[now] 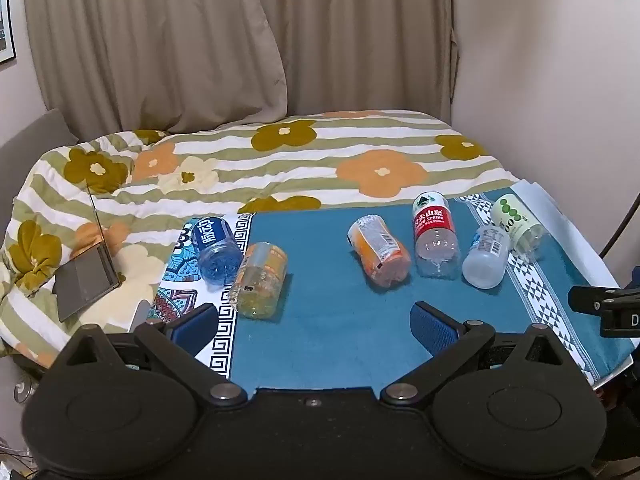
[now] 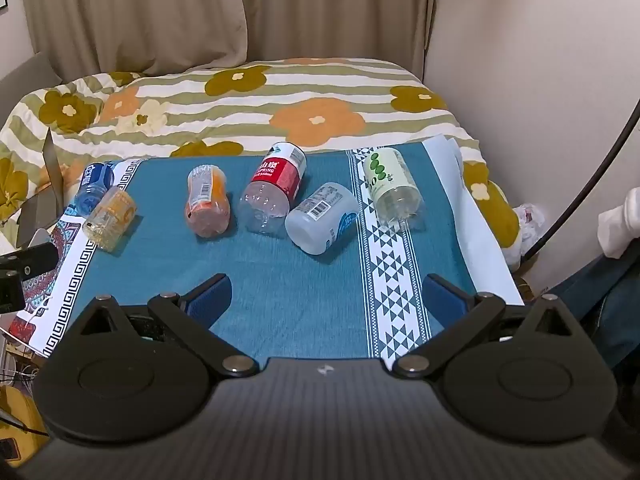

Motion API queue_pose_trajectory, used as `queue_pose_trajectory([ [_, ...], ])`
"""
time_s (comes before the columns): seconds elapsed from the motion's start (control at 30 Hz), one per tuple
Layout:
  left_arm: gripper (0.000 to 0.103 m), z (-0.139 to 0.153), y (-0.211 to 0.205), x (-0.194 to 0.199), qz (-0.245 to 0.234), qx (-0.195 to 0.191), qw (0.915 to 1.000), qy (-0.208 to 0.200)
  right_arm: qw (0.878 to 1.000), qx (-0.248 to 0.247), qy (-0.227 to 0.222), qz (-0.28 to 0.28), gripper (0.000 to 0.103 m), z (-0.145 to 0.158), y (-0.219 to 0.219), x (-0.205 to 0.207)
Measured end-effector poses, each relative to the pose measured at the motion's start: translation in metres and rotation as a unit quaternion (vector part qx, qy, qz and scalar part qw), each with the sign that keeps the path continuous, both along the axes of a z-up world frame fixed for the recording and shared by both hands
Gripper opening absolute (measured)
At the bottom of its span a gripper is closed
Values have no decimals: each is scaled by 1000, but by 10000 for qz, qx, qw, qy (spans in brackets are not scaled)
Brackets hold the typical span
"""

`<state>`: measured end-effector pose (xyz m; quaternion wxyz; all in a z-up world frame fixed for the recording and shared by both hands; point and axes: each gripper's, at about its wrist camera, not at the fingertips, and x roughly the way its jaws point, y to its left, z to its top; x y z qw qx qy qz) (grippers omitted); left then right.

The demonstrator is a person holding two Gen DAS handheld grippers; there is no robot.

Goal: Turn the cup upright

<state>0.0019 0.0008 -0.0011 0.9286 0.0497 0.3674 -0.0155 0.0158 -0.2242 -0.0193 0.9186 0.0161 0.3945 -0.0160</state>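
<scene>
Several cut-bottle cups lie on their sides on the blue cloth [image 1: 328,336]: a blue one [image 1: 214,250], a yellow one [image 1: 260,280], an orange one [image 1: 380,252], a red-labelled one [image 1: 434,236], a frosted white one [image 1: 486,256] and a pale green one [image 1: 518,220]. They also show in the right wrist view: blue [image 2: 94,186], yellow [image 2: 110,216], orange [image 2: 208,200], red [image 2: 274,190], white [image 2: 322,218], green [image 2: 394,184]. My left gripper [image 1: 316,320] is open and empty, near the front of the cloth. My right gripper [image 2: 328,292] is open and empty, just in front of the white cup.
The cloth covers a small table [image 2: 480,240] set against a bed with a flowered quilt [image 1: 280,152]. A laptop [image 1: 86,276] lies on the quilt at left. Curtains [image 1: 200,40] and a wall stand behind. The right gripper's body [image 1: 608,308] shows at the left view's right edge.
</scene>
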Motion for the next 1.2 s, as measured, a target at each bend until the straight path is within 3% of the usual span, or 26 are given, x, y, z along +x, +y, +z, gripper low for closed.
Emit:
queue_pose_trajectory([
  [0.17, 103, -2, 4, 8, 54, -106, 9999, 84, 10000, 10, 18, 12, 103, 0, 0, 0],
  [0.23, 103, 4, 7, -1, 27, -142, 9999, -63, 10000, 38, 19, 15, 103, -1, 0, -1],
  [1.2, 103, 3, -1, 0, -45, -51, 9999, -94, 9999, 14, 77, 91, 103, -4, 3, 3],
])
